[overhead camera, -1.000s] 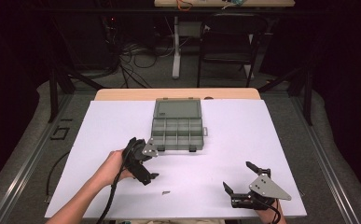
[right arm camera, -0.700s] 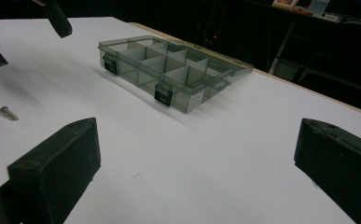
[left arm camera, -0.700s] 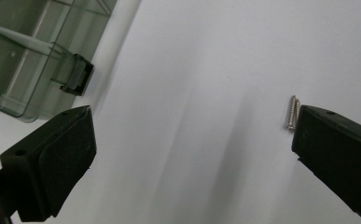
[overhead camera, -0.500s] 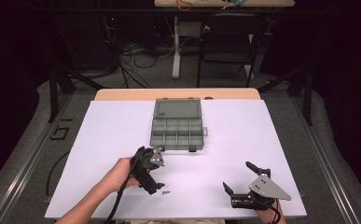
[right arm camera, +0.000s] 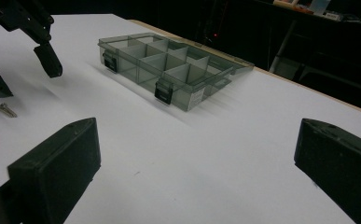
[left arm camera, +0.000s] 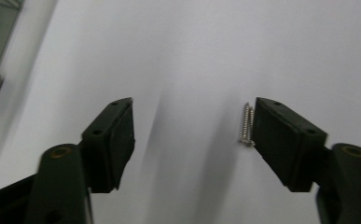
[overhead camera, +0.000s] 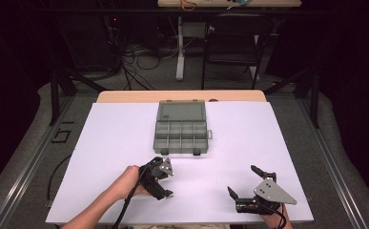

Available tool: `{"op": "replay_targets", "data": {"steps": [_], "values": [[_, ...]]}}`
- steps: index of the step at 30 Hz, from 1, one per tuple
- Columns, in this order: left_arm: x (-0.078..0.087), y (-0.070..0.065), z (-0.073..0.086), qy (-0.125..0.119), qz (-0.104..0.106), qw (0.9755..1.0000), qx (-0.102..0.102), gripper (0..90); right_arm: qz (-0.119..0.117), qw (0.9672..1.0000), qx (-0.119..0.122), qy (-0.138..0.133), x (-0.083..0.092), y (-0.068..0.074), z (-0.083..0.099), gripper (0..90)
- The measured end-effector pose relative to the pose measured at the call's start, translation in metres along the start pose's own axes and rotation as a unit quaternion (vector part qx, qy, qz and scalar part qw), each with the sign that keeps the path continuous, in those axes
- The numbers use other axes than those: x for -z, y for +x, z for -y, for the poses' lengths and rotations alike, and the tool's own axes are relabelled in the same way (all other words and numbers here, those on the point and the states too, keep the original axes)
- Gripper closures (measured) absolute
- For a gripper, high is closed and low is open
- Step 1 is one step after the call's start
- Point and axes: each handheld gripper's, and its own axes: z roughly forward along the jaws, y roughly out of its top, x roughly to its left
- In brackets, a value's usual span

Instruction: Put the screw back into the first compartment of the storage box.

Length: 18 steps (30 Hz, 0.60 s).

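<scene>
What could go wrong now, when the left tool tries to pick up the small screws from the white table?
1. The screws lie beside one pad of the left tool, not centred, so the closing jaws may push them away.
2. Two thin screws lie flat together on the table; one may slip out.

1. The left gripper (overhead camera: 164, 188), gripped by the left hand (overhead camera: 129, 180), tilts down toward the near-left part of the surface; its forearm comes in from the near edge.
2. Its jaws have just been closing and stand apart, pressing nothing.
3. The right gripper (overhead camera: 245, 182) rests low at near right, jaws spread wide.
</scene>
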Motion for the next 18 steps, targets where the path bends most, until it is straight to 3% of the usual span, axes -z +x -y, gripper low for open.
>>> {"op": "replay_targets", "data": {"steps": [7,13,17,18], "values": [[-0.004,-0.004,-0.002,0.0,0.026,0.9996,-0.007,47.9,0.0,1.0,0.0,0.001,0.0,0.0,0.0,0.0],[-0.01,-0.006,0.0,0.013,0.042,0.9989,-0.016,61.4,0.0,1.0,0.0,0.0,0.0,0.0,0.0,0.0],[-0.01,-0.004,0.001,0.016,0.042,0.9987,-0.022,68.3,0.002,1.0,0.001,-0.001,-0.001,0.0,0.0,0.0],[-0.01,-0.004,0.002,0.011,0.041,0.999,-0.015,70.0,0.001,1.0,0.002,0.002,-0.001,0.0,0.0,0.0]]}}
